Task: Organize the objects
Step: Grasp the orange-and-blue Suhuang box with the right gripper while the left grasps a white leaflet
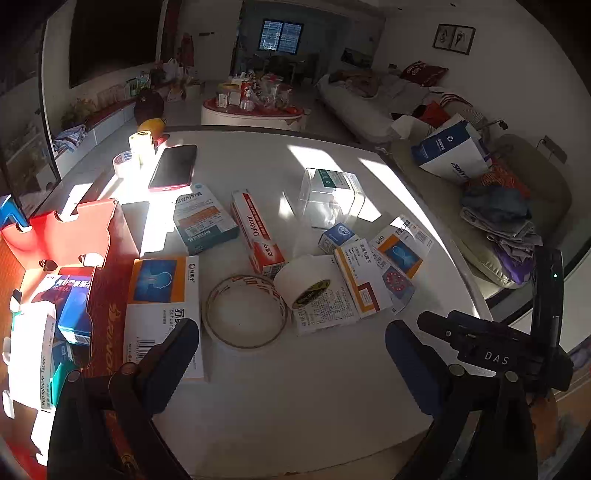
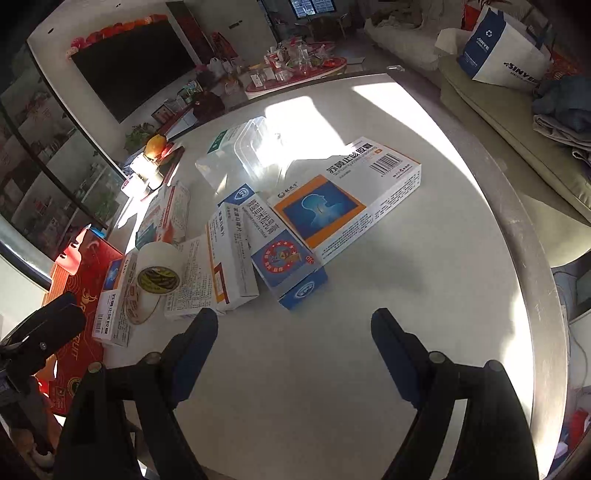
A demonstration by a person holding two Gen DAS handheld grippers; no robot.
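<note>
Your left gripper (image 1: 291, 354) and right gripper (image 2: 293, 341) both gape empty (nothing touched) above the white table (image 2: 424, 295); medicine boxes (image 2: 343, 206) and tape rolls (image 1: 245, 312) lie ahead.

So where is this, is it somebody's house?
Most likely a home living room. There's a big dark television on the wall, a sofa heaped with clothes, and a white table covered in medicine boxes.

sunlit living room: dark television (image 2: 136, 74), sofa (image 1: 369, 107), far window (image 1: 282, 35).
</note>
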